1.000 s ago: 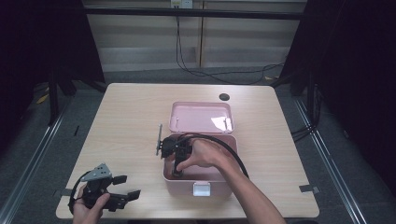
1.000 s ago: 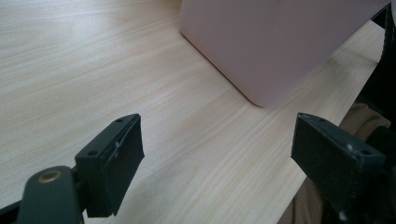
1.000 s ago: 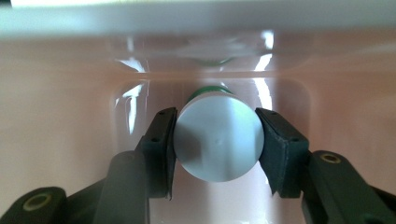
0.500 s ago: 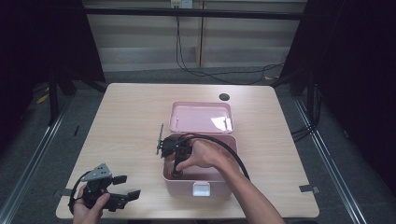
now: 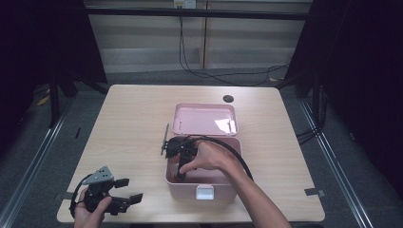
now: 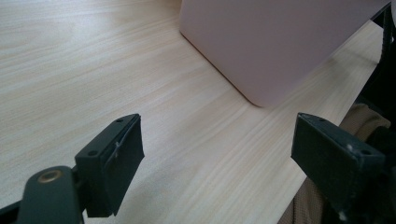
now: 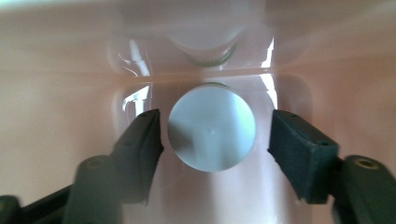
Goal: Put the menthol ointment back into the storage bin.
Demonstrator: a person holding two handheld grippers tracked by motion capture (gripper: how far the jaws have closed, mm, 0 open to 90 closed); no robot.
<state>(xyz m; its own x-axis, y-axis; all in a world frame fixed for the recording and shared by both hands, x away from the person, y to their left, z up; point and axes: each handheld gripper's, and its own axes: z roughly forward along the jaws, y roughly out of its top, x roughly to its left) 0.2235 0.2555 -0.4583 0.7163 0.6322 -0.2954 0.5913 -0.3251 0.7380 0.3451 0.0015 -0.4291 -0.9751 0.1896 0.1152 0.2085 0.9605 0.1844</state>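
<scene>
So the right gripper (image 5: 179, 175) is pointing down into the pink box (image 5: 223, 189), just below centre of the high view, and its jaws have just been opening. In the right gripper view a round pale-blue cap or bottle top (image 7: 211, 129) sits between the pads on the box floor, centre of frame, with a sliver of gap on both sides, so I'd say it's let go, not gripped.

Tip for this bit: open all the way and lift straight up, no sideways drift. The pads sit so close to the round thing that any tilt could knock it over or drag it against the glossy wall right behind it.

The left gripper (image 5: 124, 198) rests at the lower left of the table (image 5: 128, 114), jaws wide apart with only wood between them, the box corner ahead of it.

Versus the earlier high-view frames, both hands sit in practically the same spots and the lid is still flipped back; the jaw spread is the only change.
</scene>
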